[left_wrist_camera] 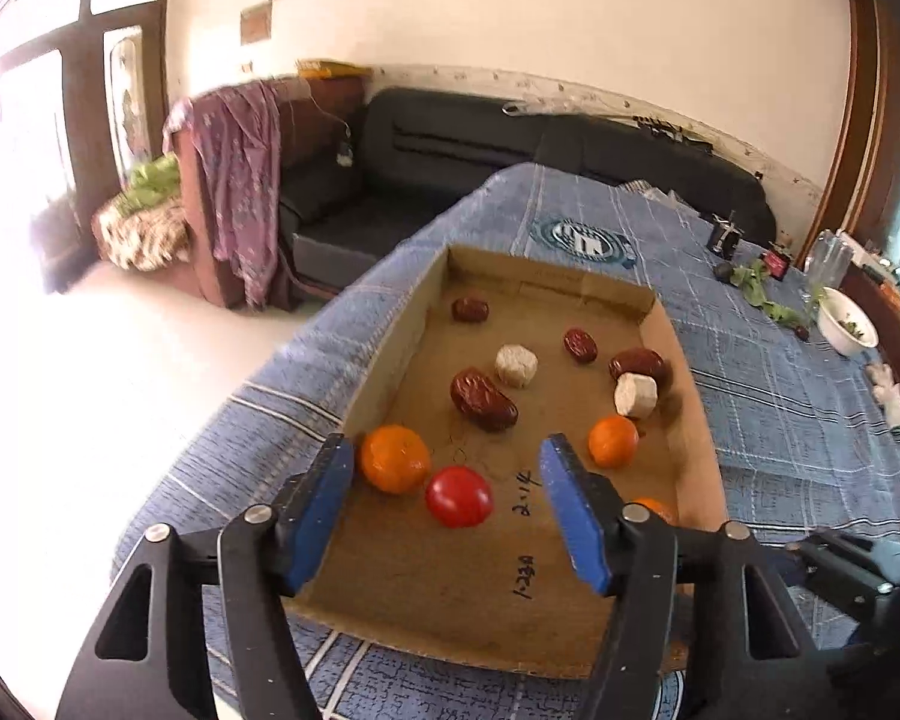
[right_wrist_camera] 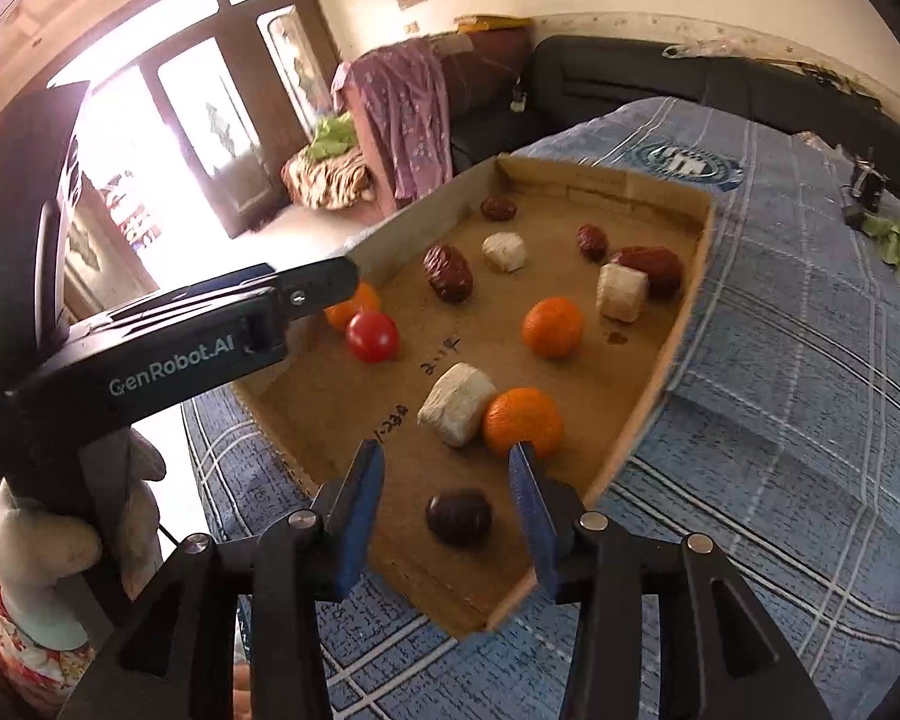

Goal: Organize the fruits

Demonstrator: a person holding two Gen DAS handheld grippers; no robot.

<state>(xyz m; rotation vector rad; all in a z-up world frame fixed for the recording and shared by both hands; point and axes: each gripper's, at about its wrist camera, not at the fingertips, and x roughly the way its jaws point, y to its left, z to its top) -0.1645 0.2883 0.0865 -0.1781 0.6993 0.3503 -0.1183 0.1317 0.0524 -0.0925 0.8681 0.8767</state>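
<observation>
1. A shallow brown cardboard tray [left_wrist_camera: 414, 324] lies on a blue checked cloth [left_wrist_camera: 780, 396].
2. In the tray, a round red tomato [left_wrist_camera: 458, 496] sits just beside an orange mandarin [left_wrist_camera: 393, 458].
3. A wrinkled dark-red date [left_wrist_camera: 483, 400] lies behind them.
4. A black sofa [left_wrist_camera: 450, 144] stands beyond the cloth.

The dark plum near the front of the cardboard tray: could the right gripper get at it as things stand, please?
Probably yes. The right gripper is open, with the dark plum lying loose between its fingers on the cardboard tray floor. Nothing covers it; the white block and orange sit farther in.
</observation>
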